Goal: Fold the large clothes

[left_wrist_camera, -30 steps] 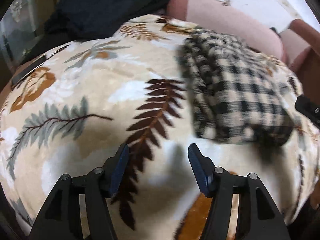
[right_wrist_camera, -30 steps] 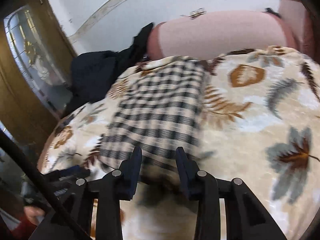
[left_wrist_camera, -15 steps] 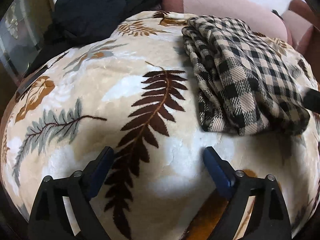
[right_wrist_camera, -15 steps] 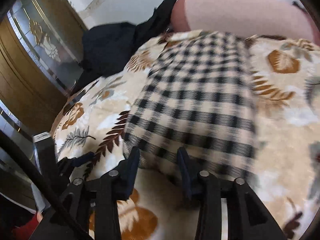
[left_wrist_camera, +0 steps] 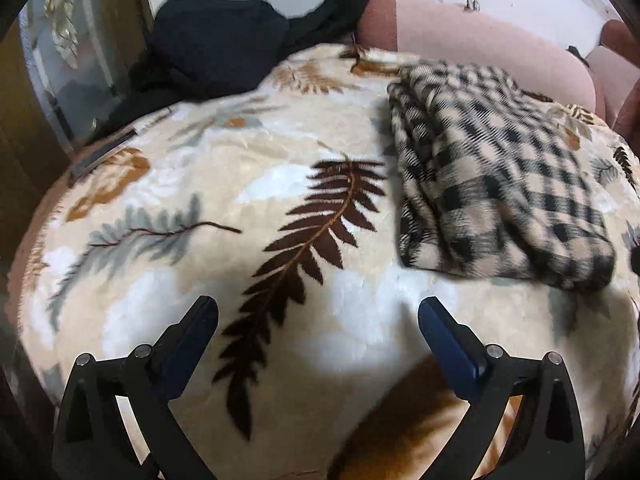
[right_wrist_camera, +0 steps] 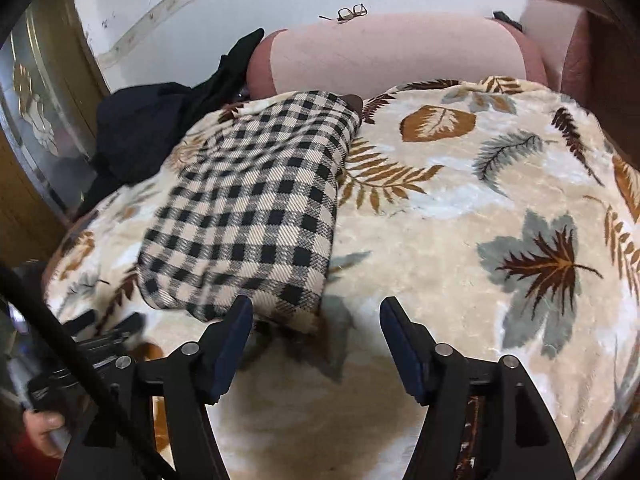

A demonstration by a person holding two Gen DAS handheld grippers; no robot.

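A: Status on your fingers?

B: Left gripper (left_wrist_camera: 318,322) spread wide, empty, over bare leaf-print blanket (left_wrist_camera: 248,184). Right gripper (right_wrist_camera: 316,322) also spread, holding nothing, at the near edge of the checked garment (right_wrist_camera: 256,208).

A: Garment?

B: Folded into a compact stack, flat on the blanket. Looks done, so I'd say that's why both are off it. Dark clothes (left_wrist_camera: 216,48) heaped at the far corner, probably next.

One checked garment (right_wrist_camera: 256,208), two tools (left_wrist_camera: 318,320)

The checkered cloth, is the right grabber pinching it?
No, the right gripper is wide open and empty, with the folded checkered cloth lying free on the leafy blanket.
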